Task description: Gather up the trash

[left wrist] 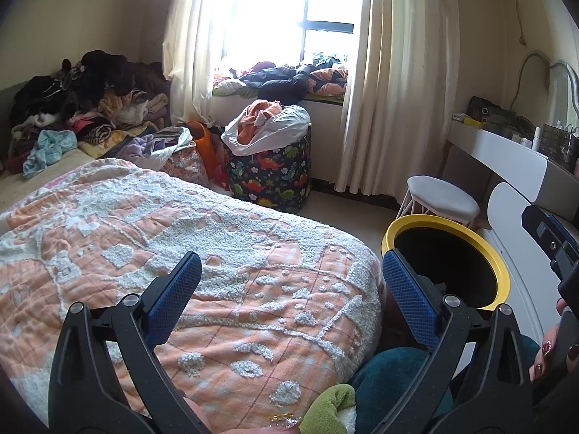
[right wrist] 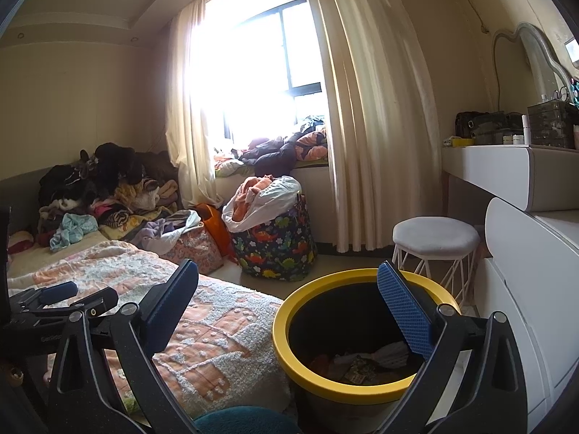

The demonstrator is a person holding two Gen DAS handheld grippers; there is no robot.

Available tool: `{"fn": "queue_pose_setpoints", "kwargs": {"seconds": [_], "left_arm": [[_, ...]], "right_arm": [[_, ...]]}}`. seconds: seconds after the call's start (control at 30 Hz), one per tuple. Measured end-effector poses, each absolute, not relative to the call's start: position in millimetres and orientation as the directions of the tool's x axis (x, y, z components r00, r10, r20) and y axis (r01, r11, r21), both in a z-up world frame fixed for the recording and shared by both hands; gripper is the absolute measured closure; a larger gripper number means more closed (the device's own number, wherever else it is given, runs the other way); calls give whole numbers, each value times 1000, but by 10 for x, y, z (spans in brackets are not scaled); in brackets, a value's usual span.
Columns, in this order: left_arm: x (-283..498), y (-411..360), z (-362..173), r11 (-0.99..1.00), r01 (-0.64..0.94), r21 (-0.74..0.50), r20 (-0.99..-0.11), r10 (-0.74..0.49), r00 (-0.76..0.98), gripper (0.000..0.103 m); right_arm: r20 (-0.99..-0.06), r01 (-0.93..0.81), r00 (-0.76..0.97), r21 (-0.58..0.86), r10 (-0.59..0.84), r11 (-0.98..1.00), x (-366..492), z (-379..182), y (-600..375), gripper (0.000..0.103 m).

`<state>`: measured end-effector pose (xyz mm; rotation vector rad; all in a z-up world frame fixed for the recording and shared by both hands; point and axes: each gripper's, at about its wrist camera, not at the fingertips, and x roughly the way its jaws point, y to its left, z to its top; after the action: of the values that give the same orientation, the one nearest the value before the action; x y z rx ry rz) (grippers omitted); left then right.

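A black bin with a yellow rim (right wrist: 286, 354) stands on the floor between the bed and the white cabinet; crumpled paper and wrapper trash (right wrist: 365, 360) lies at its bottom. It also shows in the left wrist view (left wrist: 501, 271). My right gripper (right wrist: 289, 285) is open and empty, above the bin's near-left rim. My left gripper (left wrist: 289, 282) is open and empty over the orange-and-white quilt (left wrist: 217, 253). The right gripper's body shows at the right edge of the left wrist view (left wrist: 553, 246). A small shiny scrap (left wrist: 282, 417) lies at the quilt's near edge.
A dinosaur-print hamper (right wrist: 275, 246) full of clothes stands by the window. A white stool (right wrist: 434, 242) stands beside a white vanity (right wrist: 506, 166). Clothes piles (right wrist: 108, 188) cover the bed's far end. Curtains (right wrist: 380, 126) hang to the floor.
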<state>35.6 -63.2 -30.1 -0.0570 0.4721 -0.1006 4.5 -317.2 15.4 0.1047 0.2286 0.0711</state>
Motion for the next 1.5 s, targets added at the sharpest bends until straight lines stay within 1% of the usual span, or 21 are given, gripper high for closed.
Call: {"fn": "queue_pose_setpoints", "kwargs": {"seconds": [1.5], "left_arm": [[368, -651, -303, 994, 79, -80, -450, -107, 886, 11]], "right_arm": [[-221, -57, 972, 115, 81, 992, 51, 135, -3206, 6]]}}
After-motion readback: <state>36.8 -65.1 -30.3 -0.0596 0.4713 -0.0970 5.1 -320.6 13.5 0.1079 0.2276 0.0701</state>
